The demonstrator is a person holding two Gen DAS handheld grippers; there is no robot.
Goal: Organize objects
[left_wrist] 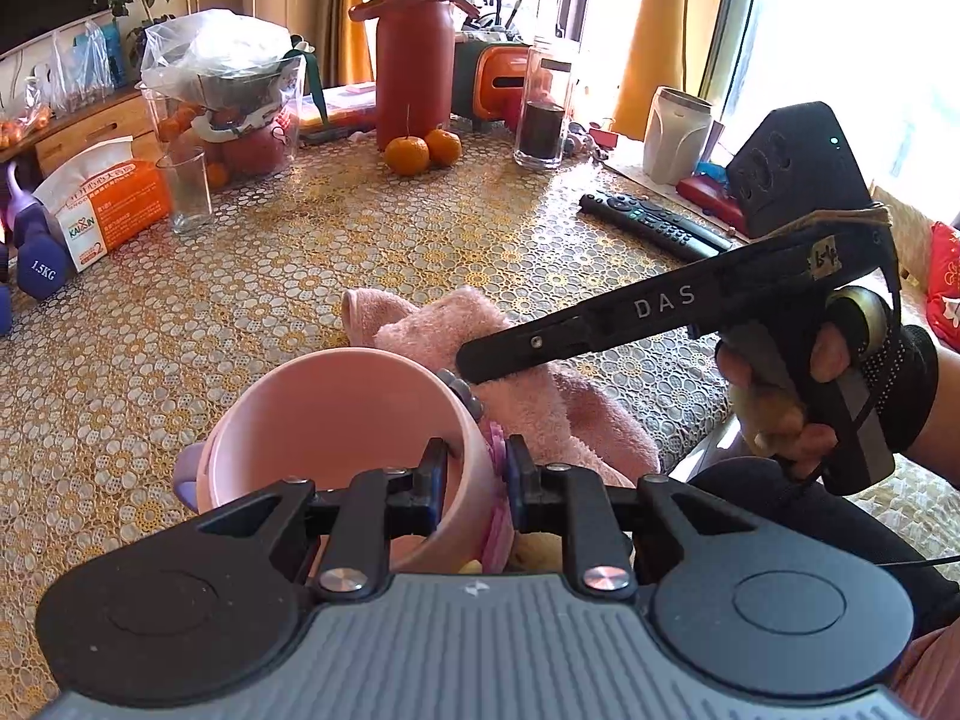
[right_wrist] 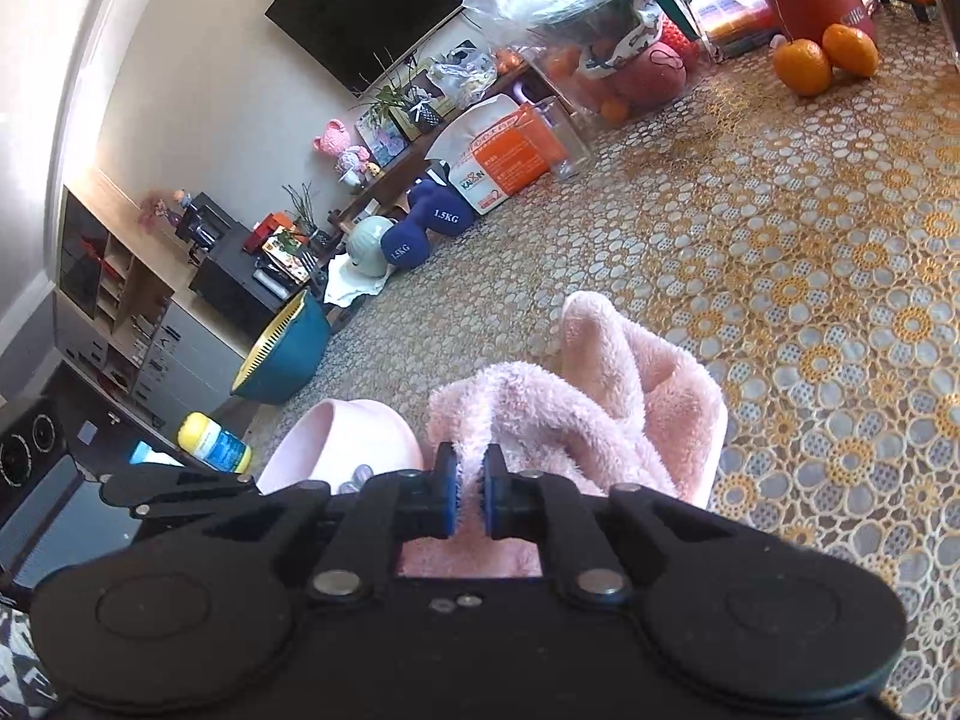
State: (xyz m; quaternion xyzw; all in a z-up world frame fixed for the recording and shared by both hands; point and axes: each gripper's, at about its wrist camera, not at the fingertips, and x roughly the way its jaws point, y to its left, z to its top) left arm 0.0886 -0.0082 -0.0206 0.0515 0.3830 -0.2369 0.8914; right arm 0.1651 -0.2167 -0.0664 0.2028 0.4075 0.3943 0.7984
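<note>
While much of the table (left_wrist: 420, 252) is cluttered, we judge the tidying barely begun. Our left gripper (left_wrist: 477, 468) is clamped on the near wall of the pink cup (left_wrist: 336, 408); our right gripper (right_wrist: 470, 492) pinches the pink towel (right_wrist: 606, 384) just right of it. Glass (left_wrist: 189, 189), oranges (left_wrist: 423, 150) and remote (left_wrist: 654, 225) sit far off, unsorted.

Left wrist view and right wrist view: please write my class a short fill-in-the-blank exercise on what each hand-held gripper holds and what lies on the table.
1. The left hand-held gripper is shut on the wall of the pink ____.
2. The right hand-held gripper is pinching the fluffy pink ____.
3. Two ____ sit beside the tall red bottle.
4. A black ____ control lies on the patterned tablecloth.

Missing words: cup; towel; oranges; remote
</note>
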